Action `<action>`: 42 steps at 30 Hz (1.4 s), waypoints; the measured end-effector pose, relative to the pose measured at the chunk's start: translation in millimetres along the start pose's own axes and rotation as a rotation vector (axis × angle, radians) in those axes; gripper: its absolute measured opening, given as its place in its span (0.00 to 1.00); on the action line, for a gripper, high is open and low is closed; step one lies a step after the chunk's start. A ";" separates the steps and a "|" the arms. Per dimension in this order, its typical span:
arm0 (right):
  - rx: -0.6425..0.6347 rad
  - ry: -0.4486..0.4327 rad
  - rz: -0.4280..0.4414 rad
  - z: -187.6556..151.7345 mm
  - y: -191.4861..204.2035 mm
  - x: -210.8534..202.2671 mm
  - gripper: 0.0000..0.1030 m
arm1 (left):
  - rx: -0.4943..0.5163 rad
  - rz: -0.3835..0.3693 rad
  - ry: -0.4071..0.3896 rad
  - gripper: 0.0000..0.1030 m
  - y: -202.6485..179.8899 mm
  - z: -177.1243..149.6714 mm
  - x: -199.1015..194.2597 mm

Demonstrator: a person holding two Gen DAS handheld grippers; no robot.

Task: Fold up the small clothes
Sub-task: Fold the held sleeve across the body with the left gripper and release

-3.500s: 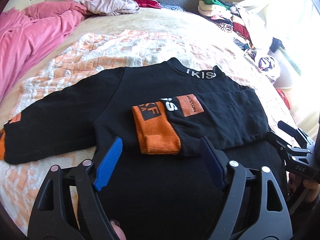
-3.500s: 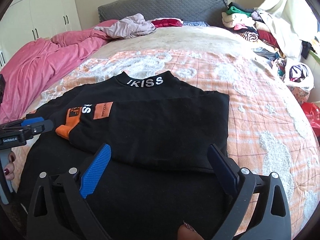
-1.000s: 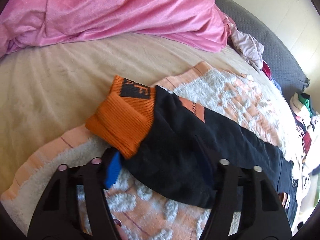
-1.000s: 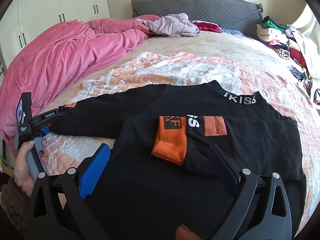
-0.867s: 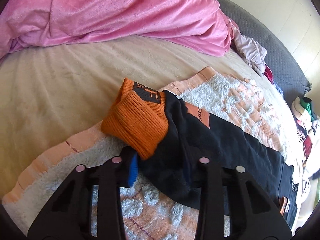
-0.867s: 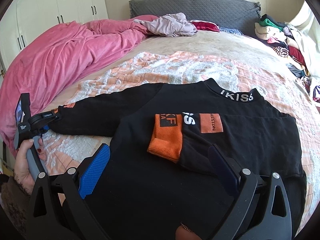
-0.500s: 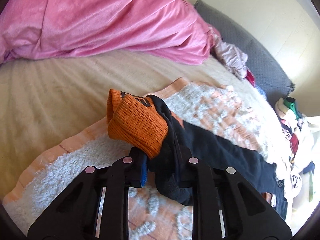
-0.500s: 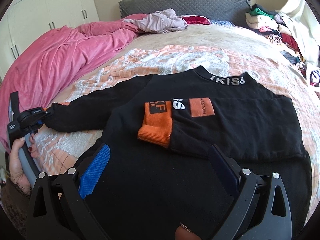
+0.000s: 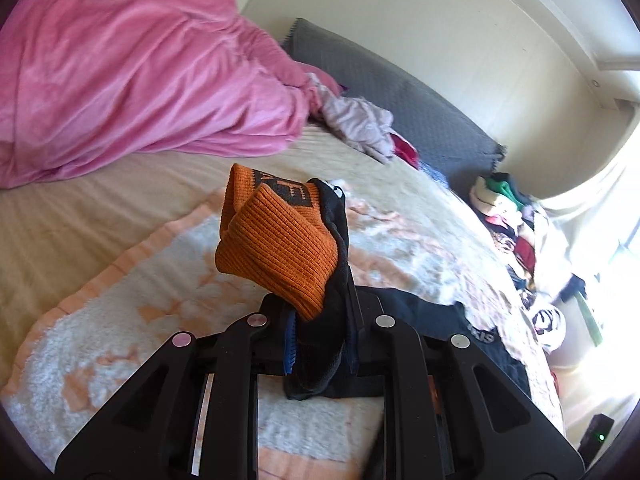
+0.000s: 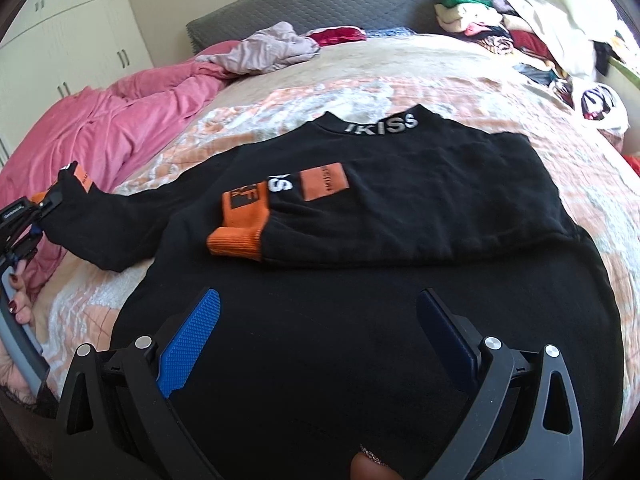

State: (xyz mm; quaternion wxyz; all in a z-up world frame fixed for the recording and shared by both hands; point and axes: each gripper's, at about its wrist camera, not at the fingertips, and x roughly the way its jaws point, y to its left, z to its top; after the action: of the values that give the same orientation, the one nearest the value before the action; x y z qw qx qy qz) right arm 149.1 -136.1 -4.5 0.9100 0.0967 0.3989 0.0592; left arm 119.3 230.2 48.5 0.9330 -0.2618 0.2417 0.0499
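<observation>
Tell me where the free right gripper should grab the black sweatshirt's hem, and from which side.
Take the black sweatshirt at its bottom hem, from the near edge below the open right gripper: the body lies flat there, while the left gripper holds the other sleeve.

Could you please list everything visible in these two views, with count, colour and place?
sweatshirt: one, black with orange cuffs, spread on the blanket; one sleeve folded across the chest, the other lifted.
blanket: one, peach and white, under the sweatshirt.
duvet: one, pink, bunched along the bed's far side.
crumpled garment: one, pale lilac, near the headboard.
headboard: one, grey, at the bed's end.
clothes pile: one, mixed colours, by the window side.
wardrobe: one, cream, behind the duvet.
left gripper: black, blue pads, shut on the sleeve near its cuff.
right gripper: black, blue pads, open above the sweatshirt's lower part.
</observation>
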 end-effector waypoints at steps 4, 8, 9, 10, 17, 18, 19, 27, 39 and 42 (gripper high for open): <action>0.038 -0.014 -0.028 0.5 -16.2 -8.1 0.95 | 0.101 -0.050 0.028 0.11 -37.5 -1.7 -0.2; 0.064 -0.033 -0.039 0.5 -29.2 -17.0 0.95 | 0.162 -0.098 0.049 0.11 -66.3 -5.7 0.9; 0.067 -0.038 -0.044 0.6 -32.0 -18.9 0.95 | 0.174 -0.111 0.058 0.11 -73.2 -6.9 3.0; 0.071 -0.041 -0.050 0.8 -35.0 -20.7 0.95 | 0.182 -0.120 0.065 0.11 -77.0 -8.3 3.8; 0.113 -0.066 -0.072 1.8 -53.1 -35.1 0.95 | 0.250 -0.178 0.124 0.11 -107.5 -22.9 18.5; 0.118 -0.070 -0.073 1.9 -54.9 -36.7 0.95 | 0.262 -0.188 0.132 0.11 -112.7 -26.1 19.8; 0.124 -0.074 -0.076 1.9 -57.0 -38.4 0.95 | 0.276 -0.199 0.143 0.11 -118.5 -29.6 21.2; 0.190 -0.118 -0.077 2.9 -74.7 -53.3 0.95 | 0.346 -0.271 0.219 0.11 -146.3 -59.4 32.8; 0.278 -0.119 -0.082 4.5 -98.3 -55.0 0.95 | 0.502 -0.347 0.378 0.11 -176.9 -115.1 55.8; 0.289 -0.115 -0.085 5.0 -101.0 -53.5 0.95 | 0.530 -0.357 0.413 0.12 -178.5 -124.5 60.9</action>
State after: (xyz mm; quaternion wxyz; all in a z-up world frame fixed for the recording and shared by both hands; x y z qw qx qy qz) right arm 119.8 -245.0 14.5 0.9097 0.2128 0.3541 -0.0427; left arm 159.0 11.2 9.4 0.8942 -0.0537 0.3796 -0.2313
